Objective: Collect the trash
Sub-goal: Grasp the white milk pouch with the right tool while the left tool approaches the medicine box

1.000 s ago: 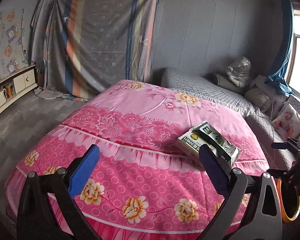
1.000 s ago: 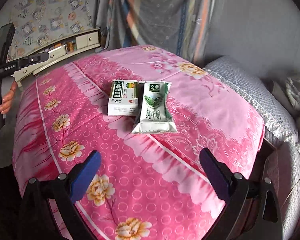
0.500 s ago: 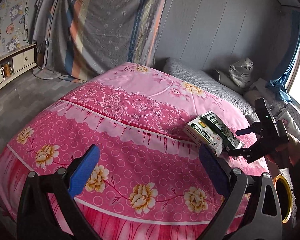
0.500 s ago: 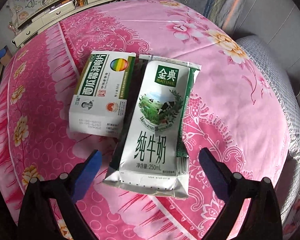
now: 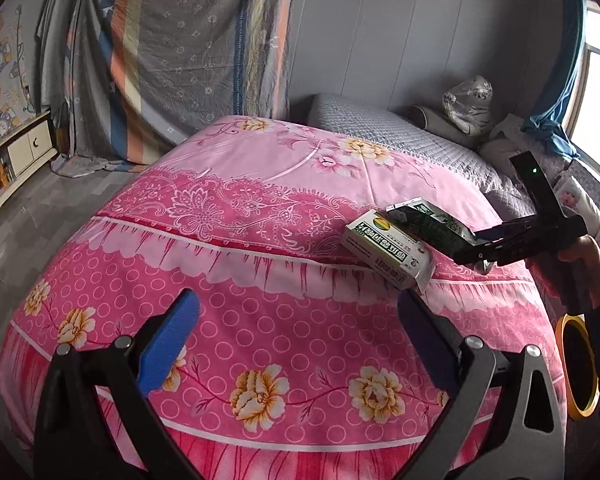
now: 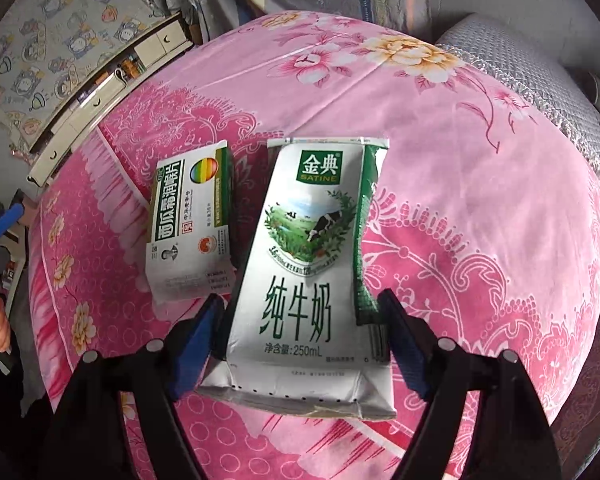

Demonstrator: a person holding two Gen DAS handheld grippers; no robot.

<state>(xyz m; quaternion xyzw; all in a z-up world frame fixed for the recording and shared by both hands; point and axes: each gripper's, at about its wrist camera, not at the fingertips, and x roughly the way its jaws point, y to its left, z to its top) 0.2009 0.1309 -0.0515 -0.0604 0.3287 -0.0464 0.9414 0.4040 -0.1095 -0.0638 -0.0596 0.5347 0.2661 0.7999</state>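
Bedding fills both views: a pink floral bedspread (image 5: 260, 248) covers the bed, with a grey quilted blanket (image 5: 400, 136) beyond it at one o'clock in the left wrist view. A striped grey sheet (image 5: 180, 60) hangs against the wall at eleven o'clock, and a low white cabinet (image 5: 16, 160) runs along the floor at nine o'clock. At three o'clock a blue curtain (image 5: 556, 120) hangs by the window, with wrapped bundles (image 5: 468, 104) below it. A yellow-rimmed ring (image 5: 576, 364) shows at four o'clock, off the bed's edge; what it belongs to is unclear.

On the bedspread lie two pieces of trash side by side. The milk carton (image 6: 312, 272), flattened and creased, lies face up; just beside it at nine o'clock, very close or touching, is the green-and-white medicine box (image 6: 192, 220).

The right tongs (image 6: 300, 332) straddle the near end of the carton, blue pads (image 6: 196, 336) at either edge; their jaws have just been closing, and whether the pads press it yet I cannot tell. The medicine box sits tight against the left pad's path.

The left tongs (image 5: 296, 340) hang wide over bare bedspread, nothing between them, with the box at two o'clock.
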